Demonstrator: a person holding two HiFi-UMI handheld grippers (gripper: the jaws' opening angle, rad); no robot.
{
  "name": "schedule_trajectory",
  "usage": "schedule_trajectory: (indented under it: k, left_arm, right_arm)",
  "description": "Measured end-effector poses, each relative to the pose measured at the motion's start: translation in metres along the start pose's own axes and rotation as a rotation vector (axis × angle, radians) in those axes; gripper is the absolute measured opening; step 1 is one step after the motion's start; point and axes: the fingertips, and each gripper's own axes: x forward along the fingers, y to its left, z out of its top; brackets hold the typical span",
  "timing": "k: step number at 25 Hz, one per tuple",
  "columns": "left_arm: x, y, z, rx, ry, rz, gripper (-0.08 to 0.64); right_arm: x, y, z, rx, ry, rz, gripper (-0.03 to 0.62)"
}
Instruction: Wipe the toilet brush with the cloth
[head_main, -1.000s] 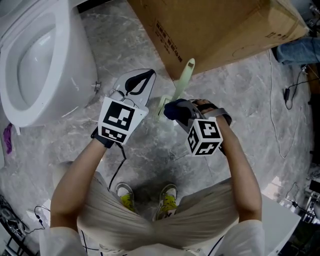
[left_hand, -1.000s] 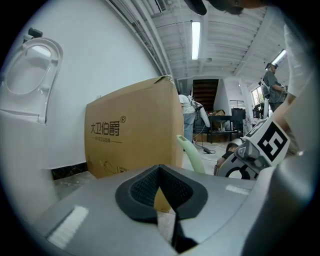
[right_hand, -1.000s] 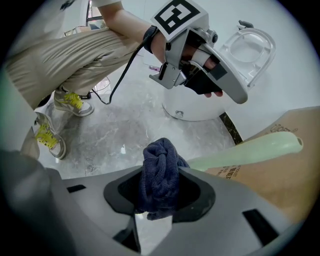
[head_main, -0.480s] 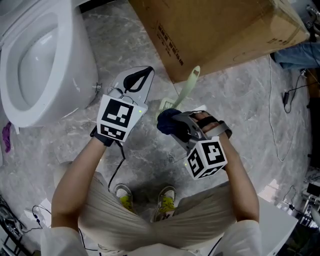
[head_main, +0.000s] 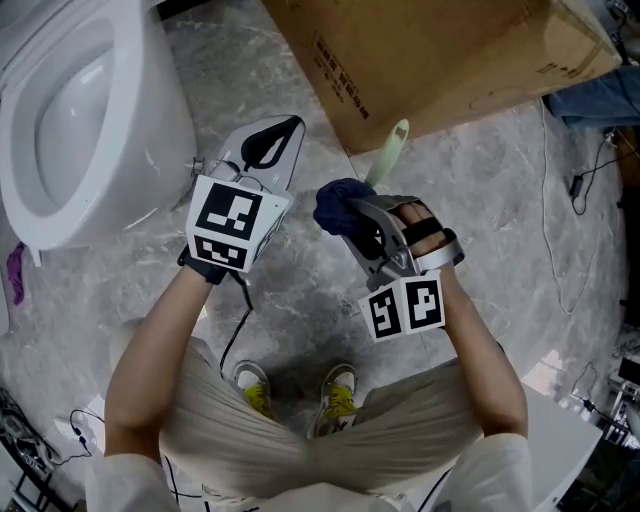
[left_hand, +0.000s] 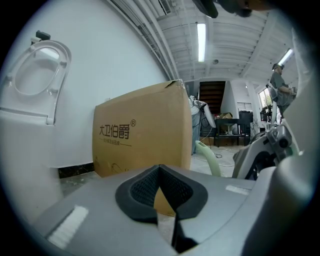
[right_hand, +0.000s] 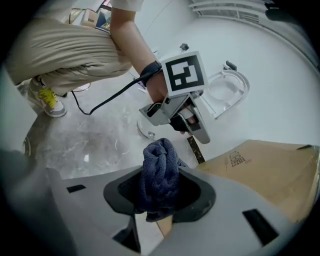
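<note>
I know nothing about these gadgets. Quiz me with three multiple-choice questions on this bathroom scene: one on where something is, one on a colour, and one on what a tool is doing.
1. On which side of the person does the toilet stand?
A. the person's left
B. the person's right
C. behind the person

2. What colour is the cloth?
A. white
B. dark blue
C. red

3. How do the jaws of the right gripper stand?
A. wide apart and empty
B. shut on the cloth
C. shut on the cardboard box

Answers:
1 A: the head view shows the toilet at the left edge, on the side of the person's left arm.
2 B: the cloth looks dark blue in both the head view and the right gripper view.
3 B: the right gripper view shows the cloth bunched between the two jaws.
</note>
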Motion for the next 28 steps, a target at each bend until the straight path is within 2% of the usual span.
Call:
schedule_trajectory:
  k: [4,28]
  left_arm:
    - [0.002,0.001,-0.005,-0.053,0.008,0.009,0.0]
    - [0.004,-0.01,-0.002,-0.027,0.011,-0.016,0.0]
  right_arm:
    - [0.01,0.017,-0.01,0.021,0.016,0.046,0.143]
    - [0.029,0.044,-0.026,0.115,-0.001,0.079,0.147]
